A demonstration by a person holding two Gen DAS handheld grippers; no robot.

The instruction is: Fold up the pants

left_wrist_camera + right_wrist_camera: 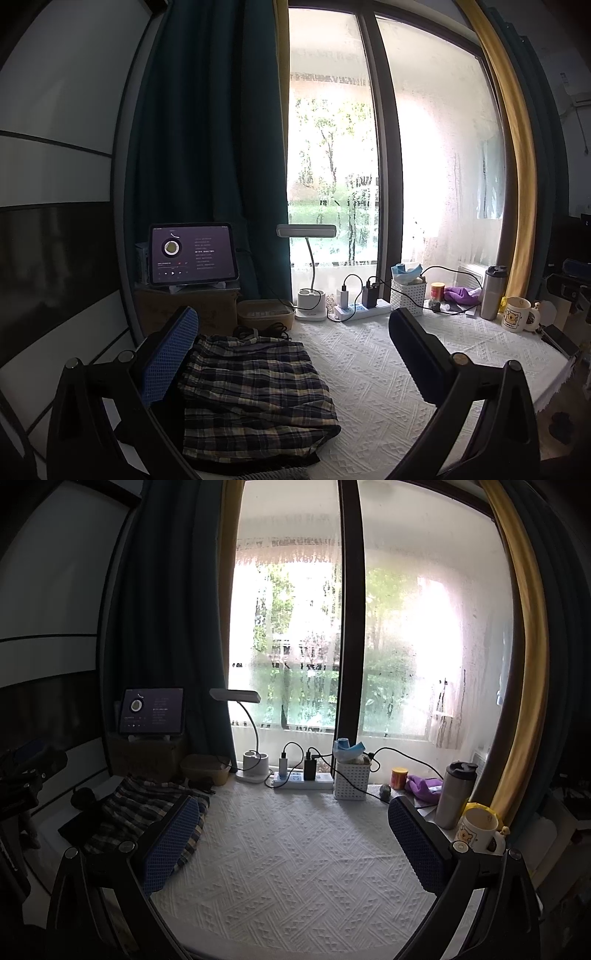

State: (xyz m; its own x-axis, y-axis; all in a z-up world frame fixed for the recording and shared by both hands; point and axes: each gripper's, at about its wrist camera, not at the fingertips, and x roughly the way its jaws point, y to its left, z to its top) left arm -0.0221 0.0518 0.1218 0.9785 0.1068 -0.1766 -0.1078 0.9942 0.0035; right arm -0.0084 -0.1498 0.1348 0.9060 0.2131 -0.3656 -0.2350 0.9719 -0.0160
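Resting place: the plaid pants [255,391] lie in a folded stack at the left edge of the tabletop [388,373], which wears a white textured cloth.
Left gripper [291,354]: jaws spread wide and holding nothing, hovering over the stack; its blue-padded finger sits just above the near left part of the cloth.
Right gripper [291,834]: jaws likewise wide apart and empty, over the bare middle of the tabletop, the pants off to its left.
Handling: judged soft, light and limp woven cotton; it should drape and slip layer over layer, not hold a shape.
Hold: best pinched at a folded edge or corner through all layers, so the stack does not slide apart.
Stage: the fold looks largely made; squaring up seems to remain.
Back edge: crowded with a lamp [308,254], power strip [364,310], white basket [408,297], steel flask [493,291] and mug [517,314], with loose cables.
Left rear corner: tablet [192,254] propped on a box.
Open room: the middle and near edge lie free.
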